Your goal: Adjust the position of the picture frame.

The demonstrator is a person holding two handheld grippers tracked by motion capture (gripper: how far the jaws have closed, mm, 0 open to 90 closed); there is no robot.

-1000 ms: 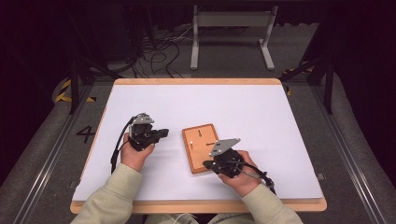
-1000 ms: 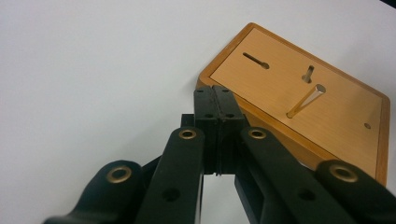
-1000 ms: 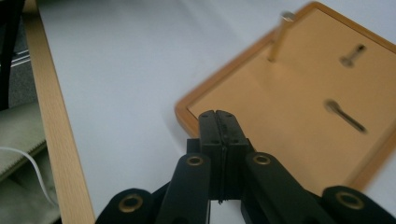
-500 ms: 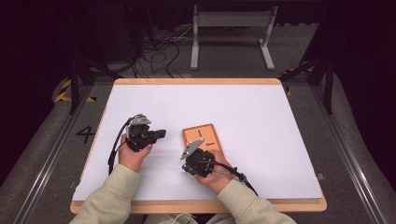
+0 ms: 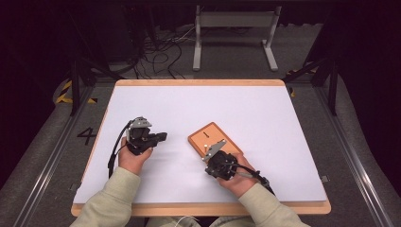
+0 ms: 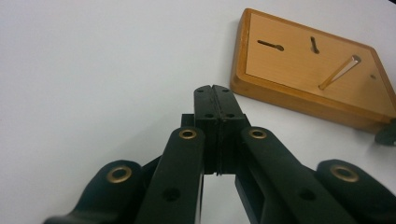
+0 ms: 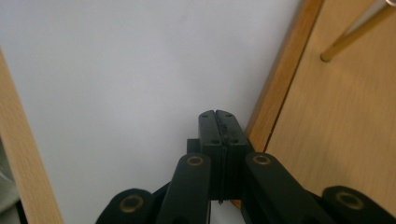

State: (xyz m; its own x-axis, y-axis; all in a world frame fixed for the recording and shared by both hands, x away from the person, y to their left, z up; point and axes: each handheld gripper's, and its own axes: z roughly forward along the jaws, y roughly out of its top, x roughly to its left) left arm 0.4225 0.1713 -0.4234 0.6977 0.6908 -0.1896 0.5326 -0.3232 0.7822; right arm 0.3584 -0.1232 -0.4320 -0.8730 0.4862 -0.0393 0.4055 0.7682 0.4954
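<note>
A small wooden board [image 5: 206,135] lies at an angle on the white table top [image 5: 198,104]. It has two dark slots [image 6: 271,45] and a thin metal pin [image 6: 341,72] standing slanted on it. My left gripper [image 5: 162,137] rests to the board's left, pointing at it, with its jaws [image 6: 213,88] shut on nothing. My right gripper [image 5: 213,163] is at the board's near corner, its hand over the near end. Its jaws [image 7: 216,113] are shut and empty, with the tips beside the board's edge [image 7: 275,93] and the pin [image 7: 355,35] up to the right.
The table has a wooden rim [image 5: 198,208] along its near edge, close to both forearms. Beyond the far edge stand a grey metal frame [image 5: 234,21] and loose cables [image 5: 161,52] on the dark floor.
The right gripper swung left along the board's near end and came back right. The board, square to the table before, now lies turned at an angle. The left gripper stayed in place.
</note>
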